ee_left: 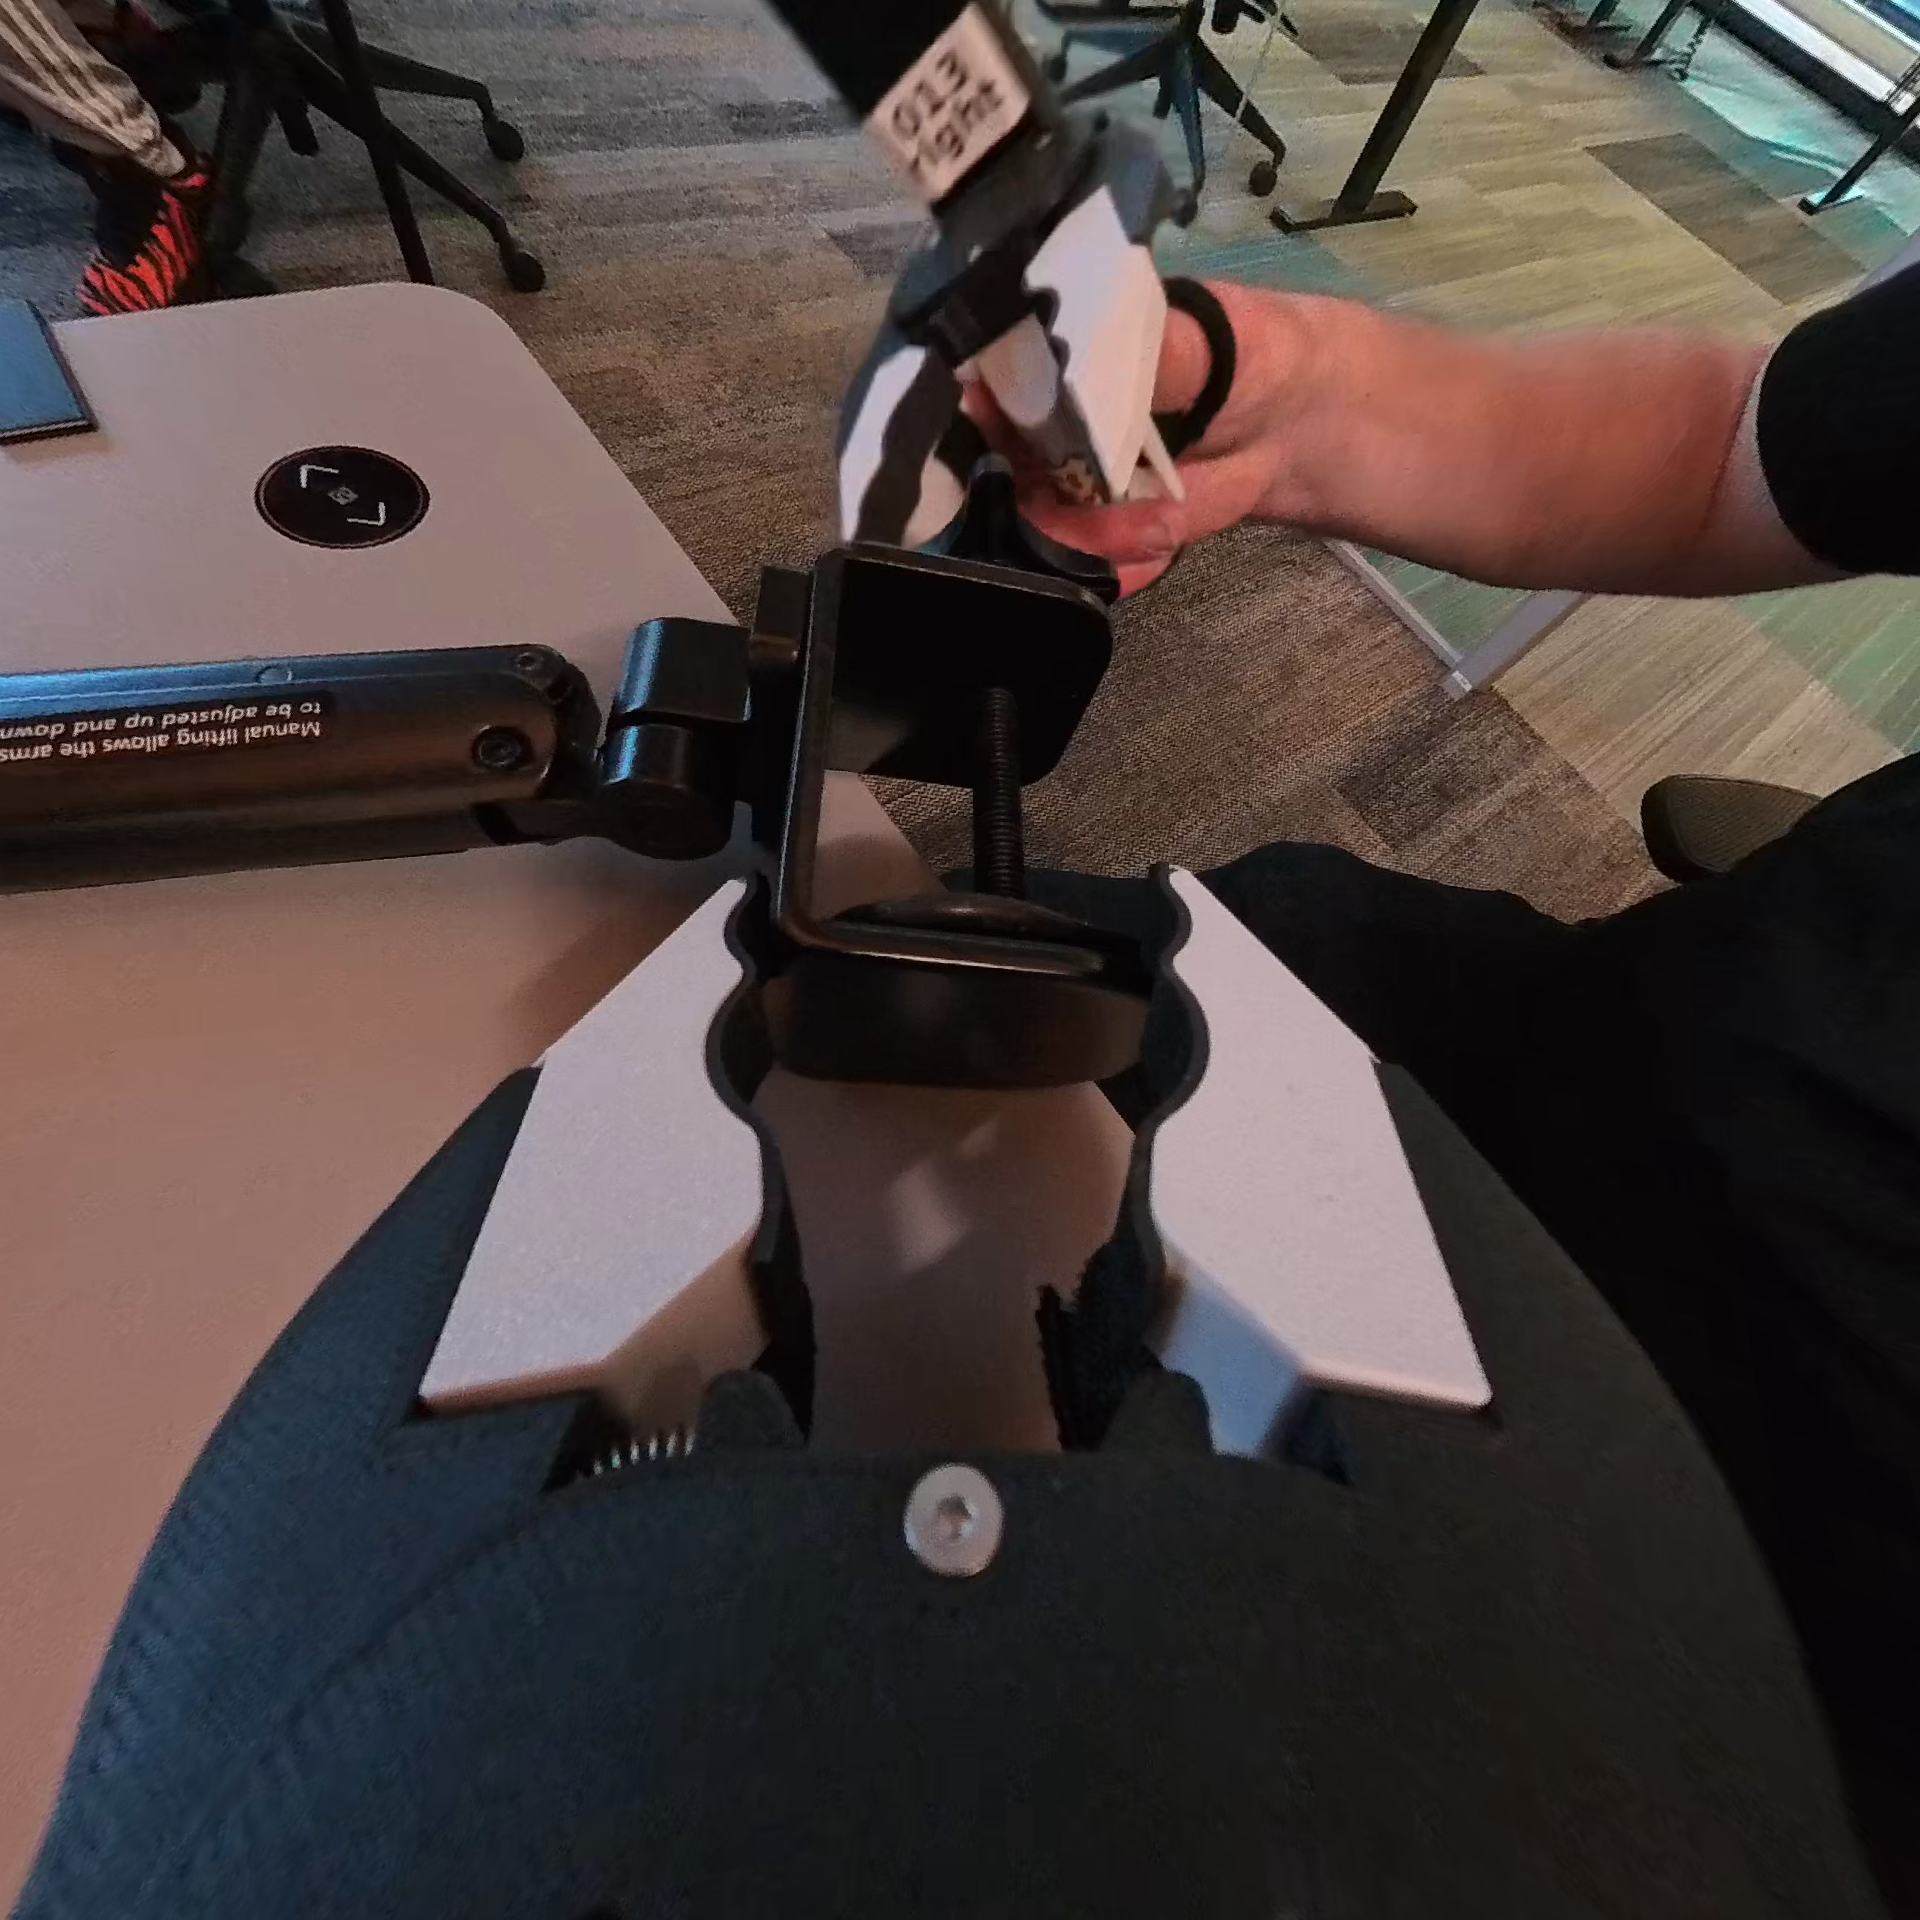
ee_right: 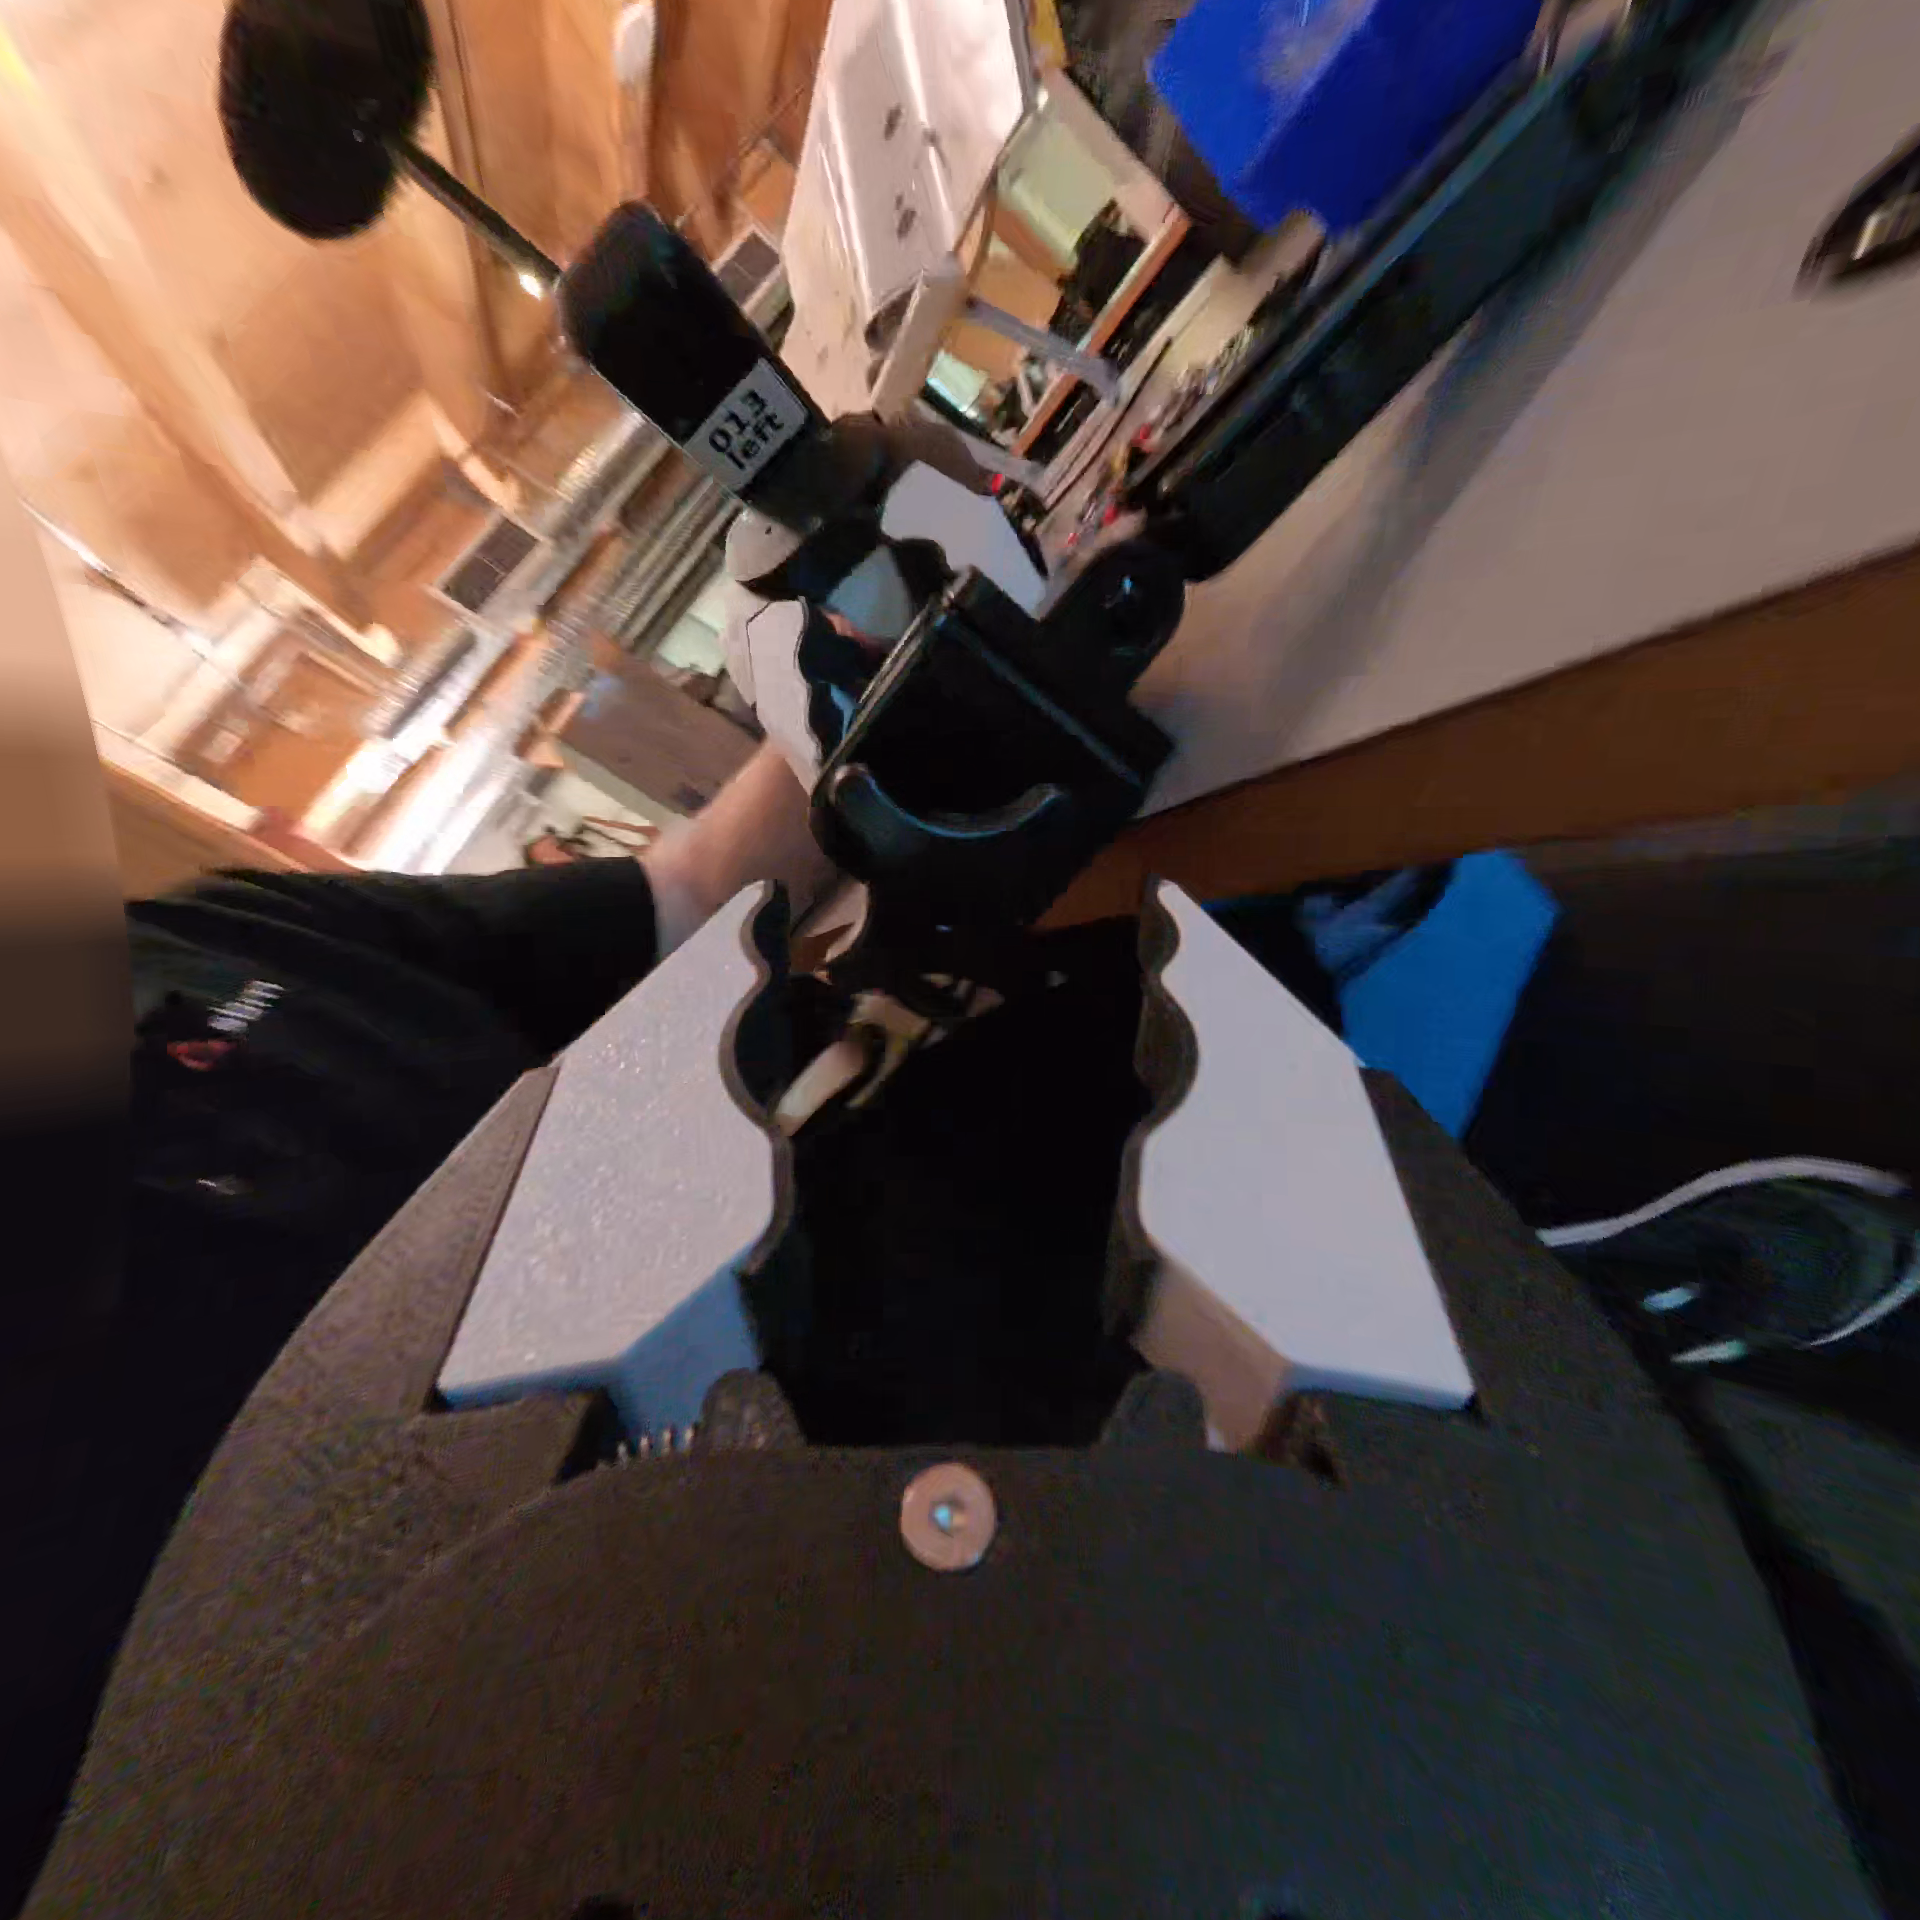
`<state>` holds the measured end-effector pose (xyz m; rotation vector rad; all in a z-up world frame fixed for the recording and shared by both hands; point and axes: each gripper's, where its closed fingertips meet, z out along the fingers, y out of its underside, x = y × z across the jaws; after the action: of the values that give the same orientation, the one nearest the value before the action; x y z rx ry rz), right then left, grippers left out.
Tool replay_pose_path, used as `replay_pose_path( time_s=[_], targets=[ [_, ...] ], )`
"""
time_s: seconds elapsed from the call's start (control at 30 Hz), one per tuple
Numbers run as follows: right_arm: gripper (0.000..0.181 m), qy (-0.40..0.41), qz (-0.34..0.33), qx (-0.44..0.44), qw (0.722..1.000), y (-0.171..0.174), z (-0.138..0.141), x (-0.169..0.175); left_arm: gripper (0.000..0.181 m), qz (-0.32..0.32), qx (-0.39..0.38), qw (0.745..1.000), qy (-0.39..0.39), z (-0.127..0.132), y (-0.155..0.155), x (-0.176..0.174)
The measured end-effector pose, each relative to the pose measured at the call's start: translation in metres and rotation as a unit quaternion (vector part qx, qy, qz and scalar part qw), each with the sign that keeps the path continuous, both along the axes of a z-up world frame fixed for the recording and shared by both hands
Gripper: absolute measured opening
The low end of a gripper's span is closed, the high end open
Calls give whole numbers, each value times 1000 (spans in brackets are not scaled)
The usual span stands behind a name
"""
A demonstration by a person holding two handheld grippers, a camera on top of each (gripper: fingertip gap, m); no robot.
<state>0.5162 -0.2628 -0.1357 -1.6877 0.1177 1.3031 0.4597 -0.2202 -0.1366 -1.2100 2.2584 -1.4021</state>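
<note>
Fingers on the left gripper [ee_left: 956,997] are clamped on the round foot of a black C-clamp [ee_left: 935,790], the desk mount at the end of a black monitor arm [ee_left: 291,748]. That arm lies across the pale table [ee_left: 208,1143], with the clamp sticking out past the table edge, so it isn't fastened to anything yet. Over on the right gripper [ee_right: 961,997], fingers are spread apart with nothing between them, tips just short of the clamp's black screw knob [ee_right: 940,821], seen from below the table edge. Blurry there, so I can't tell if they touch it. Smaller stuff: a round black disc [ee_left: 341,497] set in the tabletop.
</note>
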Motion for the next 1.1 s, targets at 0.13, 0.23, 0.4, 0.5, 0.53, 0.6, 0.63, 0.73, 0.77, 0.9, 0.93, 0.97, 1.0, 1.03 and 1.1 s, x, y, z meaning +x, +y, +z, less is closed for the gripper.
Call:
replay_pose_path(
  time_s=[0.13,0.23,0.4,0.5,0.53,0.6,0.63,0.73,0.77,0.9,0.93,0.97,1.0,1.03,1.1],
  targets=[
    [47,24,43,-23,999,7,-4,-24,73,-1,-1,1000,1,0,0,0],
    [36,-42,31,9,999,12,-2,-25,73,0,-1,1000,1,0,0,0],
    [35,-421,-32,144,895,18,-14,-20,71,-4,-2,1000,1,0,0,0],
    [39,-725,-77,225,647,26,-14,-5,71,-2,-5,1000,3,0,1,0],
    [40,-740,-82,220,631,26,-14,-4,70,1,-7,1000,4,1,3,1],
    [43,-716,-88,214,659,24,-14,-5,70,-2,-6,1000,3,0,2,0],
    [62,-686,-88,200,694,22,-14,-5,71,-3,-3,1000,0,0,2,0],
    [89,-475,-61,164,862,8,-3,-14,70,-3,-4,1000,2,1,2,0],
    [88,-379,-53,135,914,4,1,-12,71,-3,-4,1000,1,1,2,0],
    [74,-39,-20,30,999,-2,10,1,70,-3,-5,1000,2,1,2,0],
    [74,-5,4,4,1000,-1,5,-3,70,-4,-5,1000,2,1,2,0],
    [71,4,22,-14,1000,0,-1,-10,70,-3,-5,1000,2,1,2,0],
    [63,-1,38,-13,999,0,-3,-18,71,-3,-5,1000,2,1,2,0],
    [51,-15,43,-9,999,3,-5,-25,71,-3,-5,1000,2,1,2,0],
    [36,-65,35,10,997,8,-6,-28,71,-3,-4,1000,2,1,2,0]
  ],
)
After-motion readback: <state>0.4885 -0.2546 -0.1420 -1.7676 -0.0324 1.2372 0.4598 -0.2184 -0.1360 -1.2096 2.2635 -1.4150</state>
